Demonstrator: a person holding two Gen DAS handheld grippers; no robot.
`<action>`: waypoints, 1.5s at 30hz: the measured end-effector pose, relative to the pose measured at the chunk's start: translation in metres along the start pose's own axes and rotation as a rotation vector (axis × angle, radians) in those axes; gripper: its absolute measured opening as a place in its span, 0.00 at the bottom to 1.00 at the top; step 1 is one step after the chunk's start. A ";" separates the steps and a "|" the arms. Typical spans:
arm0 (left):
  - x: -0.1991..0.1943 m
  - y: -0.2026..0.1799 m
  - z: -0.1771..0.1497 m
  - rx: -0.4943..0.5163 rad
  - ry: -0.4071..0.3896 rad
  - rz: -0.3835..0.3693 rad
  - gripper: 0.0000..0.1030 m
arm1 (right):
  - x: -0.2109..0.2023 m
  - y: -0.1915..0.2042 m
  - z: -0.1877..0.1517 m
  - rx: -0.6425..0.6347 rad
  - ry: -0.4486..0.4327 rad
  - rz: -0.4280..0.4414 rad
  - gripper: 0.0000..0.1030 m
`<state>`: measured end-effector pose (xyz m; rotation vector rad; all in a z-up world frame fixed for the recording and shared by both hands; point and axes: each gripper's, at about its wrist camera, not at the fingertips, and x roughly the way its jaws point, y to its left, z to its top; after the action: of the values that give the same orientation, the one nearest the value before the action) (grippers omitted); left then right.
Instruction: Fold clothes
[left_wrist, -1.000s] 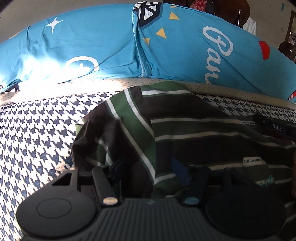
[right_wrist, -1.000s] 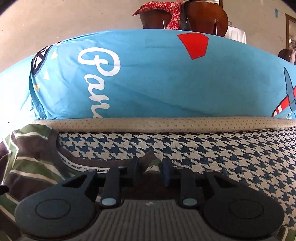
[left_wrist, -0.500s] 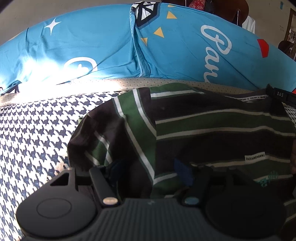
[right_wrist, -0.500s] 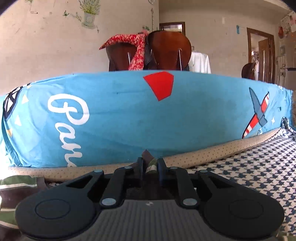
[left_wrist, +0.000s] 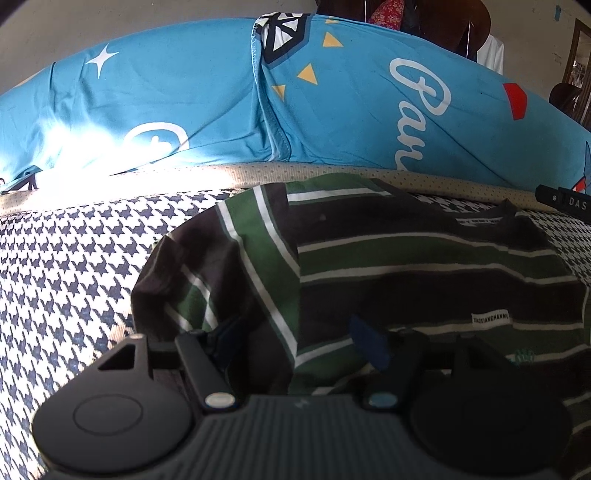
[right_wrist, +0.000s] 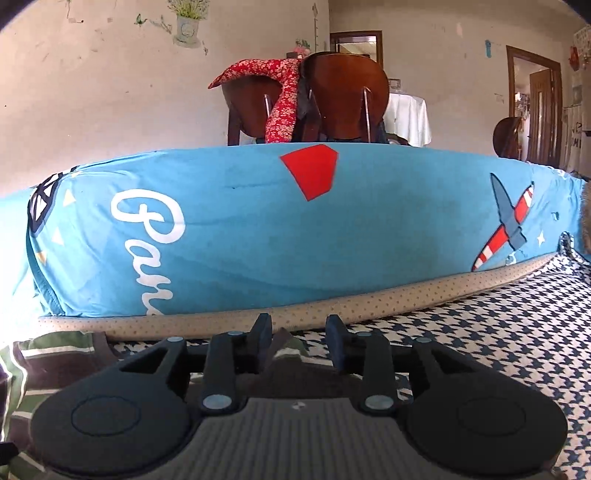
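Observation:
A green, black and white striped shirt lies on the houndstooth bed cover, its left side bunched up and folded over. My left gripper stands open low over the shirt's near part, and fabric lies loosely between its wide-apart fingers. In the right wrist view my right gripper is open at the shirt's far edge. A small peak of the striped shirt sits between its fingers without being pinched. A black part of the right gripper shows at the shirt's far right corner.
A long blue printed pillow lies across the far side of the bed, behind a beige dotted border. Beyond it stand wooden chairs with a red floral cloth draped over them, and a doorway at the right.
My right gripper carried the shirt's edge up and toward the pillow, then opened and let it go. The shirt's far edge now lies farther back. My left gripper has barely moved.

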<state>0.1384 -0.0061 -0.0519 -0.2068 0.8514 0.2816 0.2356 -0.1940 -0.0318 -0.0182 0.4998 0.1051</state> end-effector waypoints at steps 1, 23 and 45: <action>-0.003 0.000 -0.001 0.001 -0.003 -0.005 0.65 | -0.004 -0.008 -0.002 0.020 0.010 -0.006 0.32; -0.017 -0.006 -0.023 0.055 0.009 -0.048 0.71 | -0.005 -0.086 -0.042 -0.030 0.171 -0.062 0.52; -0.007 -0.009 -0.028 0.062 0.044 -0.054 0.71 | -0.010 -0.065 -0.031 -0.145 0.021 -0.196 0.05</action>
<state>0.1171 -0.0237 -0.0642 -0.1784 0.8957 0.2007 0.2194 -0.2604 -0.0547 -0.2100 0.5081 -0.0507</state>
